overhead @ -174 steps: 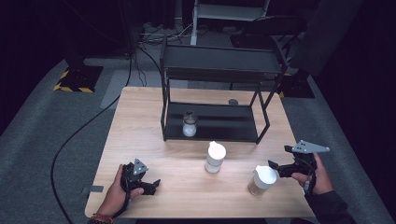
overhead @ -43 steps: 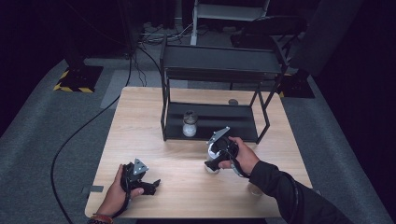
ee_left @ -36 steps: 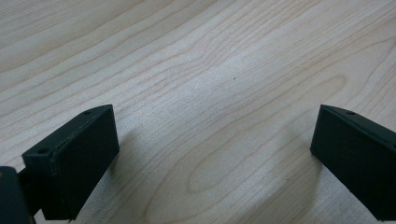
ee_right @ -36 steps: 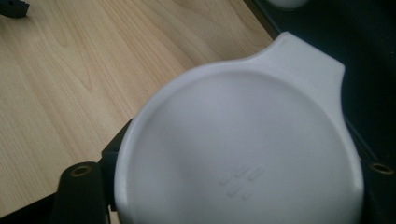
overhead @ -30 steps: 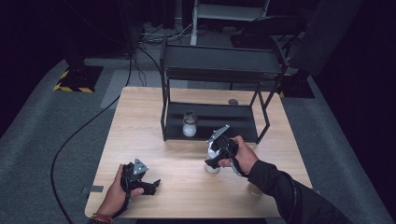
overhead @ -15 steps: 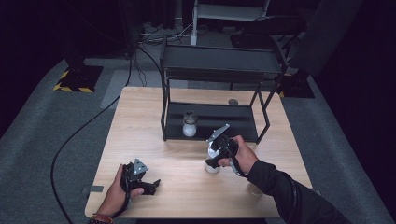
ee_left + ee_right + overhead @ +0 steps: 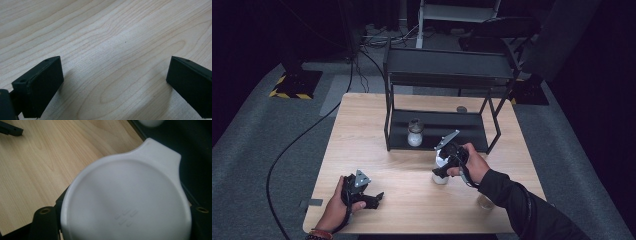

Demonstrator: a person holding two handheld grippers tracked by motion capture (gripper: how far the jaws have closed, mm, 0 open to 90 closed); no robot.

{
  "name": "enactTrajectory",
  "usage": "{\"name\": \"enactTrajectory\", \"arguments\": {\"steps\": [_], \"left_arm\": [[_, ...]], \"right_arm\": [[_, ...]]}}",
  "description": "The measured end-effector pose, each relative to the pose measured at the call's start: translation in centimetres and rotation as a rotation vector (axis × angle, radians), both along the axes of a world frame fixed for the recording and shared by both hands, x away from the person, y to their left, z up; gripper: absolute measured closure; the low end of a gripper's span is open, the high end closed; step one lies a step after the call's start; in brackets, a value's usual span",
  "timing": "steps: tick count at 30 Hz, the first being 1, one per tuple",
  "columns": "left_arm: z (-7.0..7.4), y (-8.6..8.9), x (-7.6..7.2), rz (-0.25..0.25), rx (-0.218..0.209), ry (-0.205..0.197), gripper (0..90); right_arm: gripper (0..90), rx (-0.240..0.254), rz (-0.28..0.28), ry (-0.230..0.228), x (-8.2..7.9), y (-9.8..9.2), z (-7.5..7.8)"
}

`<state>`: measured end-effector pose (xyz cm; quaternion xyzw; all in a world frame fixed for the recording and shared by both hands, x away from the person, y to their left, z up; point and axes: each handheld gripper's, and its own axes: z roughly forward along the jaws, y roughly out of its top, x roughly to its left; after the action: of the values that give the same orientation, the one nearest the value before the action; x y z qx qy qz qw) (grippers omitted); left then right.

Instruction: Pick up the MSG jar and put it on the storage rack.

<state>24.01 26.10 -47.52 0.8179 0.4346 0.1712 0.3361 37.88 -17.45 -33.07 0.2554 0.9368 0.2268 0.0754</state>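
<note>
A clear cup (image 7: pixel 440 178) with a white tabbed lid (image 7: pixel 130 202) stands mid-table, just in front of the black rack (image 7: pixel 447 75). My right gripper (image 7: pixel 443 167) is on top of it. In the right gripper view the jaws sit on either side of the lid, with the right gripper (image 7: pixel 122 217) shut on it. My left gripper (image 7: pixel 374 197) rests on the table at the front left. In the left gripper view the left gripper (image 7: pixel 112 82) is open, its jaws wide apart over bare wood.
A small jar (image 7: pixel 414 133) with white contents stands on the rack's lower shelf (image 7: pixel 462 131). A second clear cup (image 7: pixel 484 201) sits at the front right, partly behind the dark sleeve (image 7: pixel 522 205). A small round object (image 7: pixel 461 109) lies behind the rack.
The right hand has moved left, from the front-right cup to the middle cup. It has stayed there over the last frames. The left hand has not moved.
</note>
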Motion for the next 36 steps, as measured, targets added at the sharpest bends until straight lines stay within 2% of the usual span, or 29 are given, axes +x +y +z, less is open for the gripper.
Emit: {"name": "enactTrajectory", "arguments": {"steps": [23, 29, 36], "left_arm": [[0.0, 0.0, 0.0, 0.000, 0.000, 0.000, 0.9], [0.0, 0.0, 0.0, 0.000, 0.000, 0.000, 0.9], [0.0, 0.0, 0.0, 0.000, 0.000, 0.000, 0.9]], "right_arm": [[30.5, 0.019, -0.015, -0.053, 1.9, 0.0, 3.3], [30.5, 0.019, -0.016, -0.059, 2.8, 0.5, 3.8], [30.5, 0.023, -0.042, -0.047, 4.0, 0.7, 3.8]]}}
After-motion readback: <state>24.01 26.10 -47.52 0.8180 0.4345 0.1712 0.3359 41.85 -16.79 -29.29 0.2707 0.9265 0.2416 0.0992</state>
